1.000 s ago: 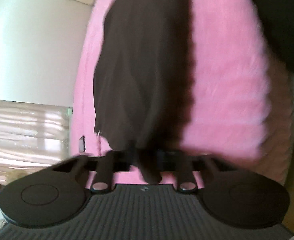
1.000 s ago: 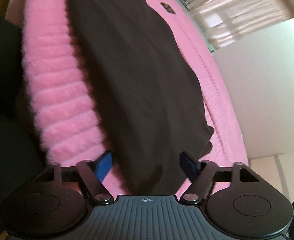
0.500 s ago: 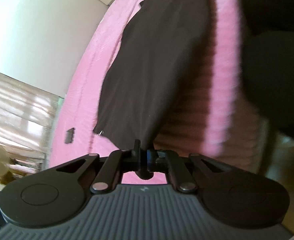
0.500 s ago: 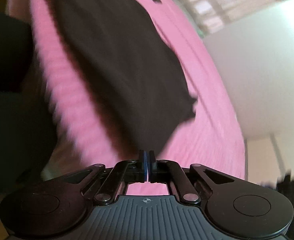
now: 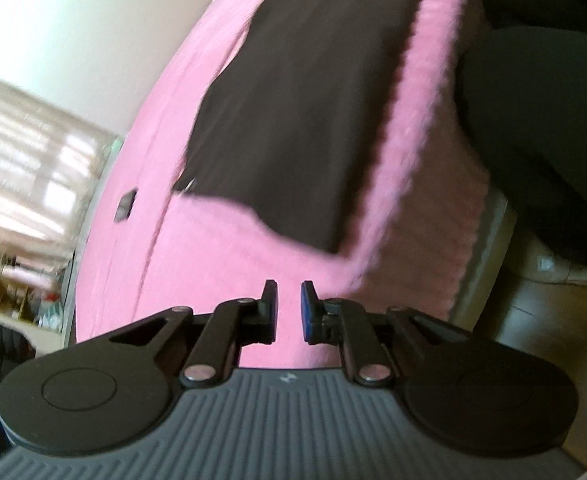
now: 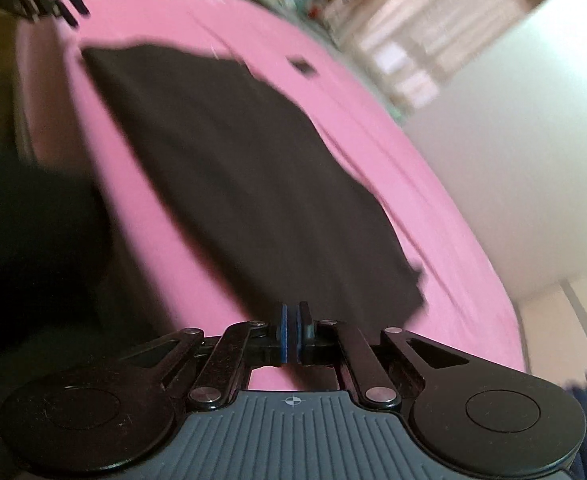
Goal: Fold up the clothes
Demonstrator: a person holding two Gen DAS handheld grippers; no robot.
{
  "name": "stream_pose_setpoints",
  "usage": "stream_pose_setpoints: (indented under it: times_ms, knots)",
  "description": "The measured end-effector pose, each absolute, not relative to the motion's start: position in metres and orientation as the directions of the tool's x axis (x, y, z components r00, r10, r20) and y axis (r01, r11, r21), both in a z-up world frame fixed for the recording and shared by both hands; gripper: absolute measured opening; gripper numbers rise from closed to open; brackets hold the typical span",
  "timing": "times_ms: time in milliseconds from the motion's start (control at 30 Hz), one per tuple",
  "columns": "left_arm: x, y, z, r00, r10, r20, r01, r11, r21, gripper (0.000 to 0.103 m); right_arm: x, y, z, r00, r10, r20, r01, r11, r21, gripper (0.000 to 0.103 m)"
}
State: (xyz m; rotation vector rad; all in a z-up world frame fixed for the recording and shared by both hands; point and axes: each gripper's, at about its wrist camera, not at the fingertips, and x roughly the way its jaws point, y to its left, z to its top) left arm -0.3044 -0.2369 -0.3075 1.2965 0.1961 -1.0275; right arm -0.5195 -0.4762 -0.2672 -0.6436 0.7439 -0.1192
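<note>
Dark brown cloth garment lies flat along pink fleece-covered bed edge; L tongs and R tongs both opening, empty, w/ nothing between pads.

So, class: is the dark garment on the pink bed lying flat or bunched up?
Lying flat: the dark garment spreads smoothly across the pink bed, its edges visible, nothing holding it.

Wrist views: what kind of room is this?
Likely a bedroom: a dark garment lies flat on a bed with a pink fleece blanket, a curtained window and plain wall beyond.
</note>
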Motion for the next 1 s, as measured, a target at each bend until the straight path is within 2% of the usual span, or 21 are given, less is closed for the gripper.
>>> stream_pose_setpoints:
  times_ms: [33, 67, 200, 300, 367, 467, 600, 633, 667, 700, 867, 1000]
  knots:
    - [-0.300, -0.230, -0.304, 0.577, -0.506, -0.641, 0.719, -0.057, 0.693, 0.011, -0.509, -0.462, -0.265, 0.755, -0.282, -0.592, -0.146, 0.808, -0.571, 0.077]
    - [-0.295, -0.224, -0.300, 0.586, -0.499, -0.639, 0.723, -0.034, 0.690, 0.011, -0.498, -0.449, -0.263, 0.771, -0.242, -0.590, -0.173, 0.811, -0.558, 0.085]
    - [-0.282, -0.207, -0.297, 0.612, -0.483, -0.626, 0.721, 0.017, 0.692, 0.011, -0.452, -0.397, -0.261, 0.805, -0.086, -0.587, -0.289, 0.807, -0.514, 0.084]
    - [-0.276, -0.203, -0.296, 0.613, -0.492, -0.618, 0.720, 0.027, 0.693, 0.012, -0.416, -0.361, -0.269, 0.792, 0.018, -0.611, -0.391, 0.783, -0.484, 0.065]
    - [-0.272, -0.204, -0.293, 0.609, -0.504, -0.613, 0.723, 0.035, 0.690, 0.013, -0.396, -0.342, -0.281, 0.769, 0.052, -0.637, -0.448, 0.754, -0.480, 0.063]
    - [-0.264, -0.208, -0.291, 0.595, -0.527, -0.607, 0.729, 0.038, 0.683, 0.016, -0.373, -0.323, -0.303, 0.741, 0.063, -0.669, -0.502, 0.714, -0.489, 0.046]
    - [-0.253, -0.218, -0.294, 0.572, -0.556, -0.603, 0.733, 0.017, 0.680, 0.026, -0.354, -0.324, -0.325, 0.748, 0.033, -0.663, -0.483, 0.713, -0.508, 0.038]
    - [-0.250, -0.220, -0.294, 0.567, -0.562, -0.602, 0.732, 0.008, 0.681, 0.029, -0.350, -0.326, -0.327, 0.746, 0.031, -0.665, -0.480, 0.717, -0.505, 0.032]
    - [-0.247, -0.221, -0.295, 0.558, -0.571, -0.601, 0.730, -0.007, 0.684, 0.032, -0.346, -0.327, -0.330, 0.744, 0.028, -0.668, -0.478, 0.721, -0.502, 0.022]
    - [-0.243, -0.224, -0.295, 0.549, -0.582, -0.600, 0.724, -0.027, 0.689, 0.033, -0.342, -0.329, -0.332, 0.742, 0.026, -0.670, -0.476, 0.724, -0.499, 0.004]
    - [-0.220, -0.243, -0.304, 0.513, -0.640, -0.572, 0.640, -0.159, 0.752, 0.049, -0.351, -0.359, -0.293, 0.808, 0.112, -0.578, -0.373, 0.857, -0.356, 0.004]
    - [-0.196, -0.272, -0.319, 0.475, -0.685, -0.553, 0.497, -0.309, 0.811, 0.050, -0.360, -0.389, -0.265, 0.848, 0.115, -0.518, -0.285, 0.922, -0.262, 0.004]
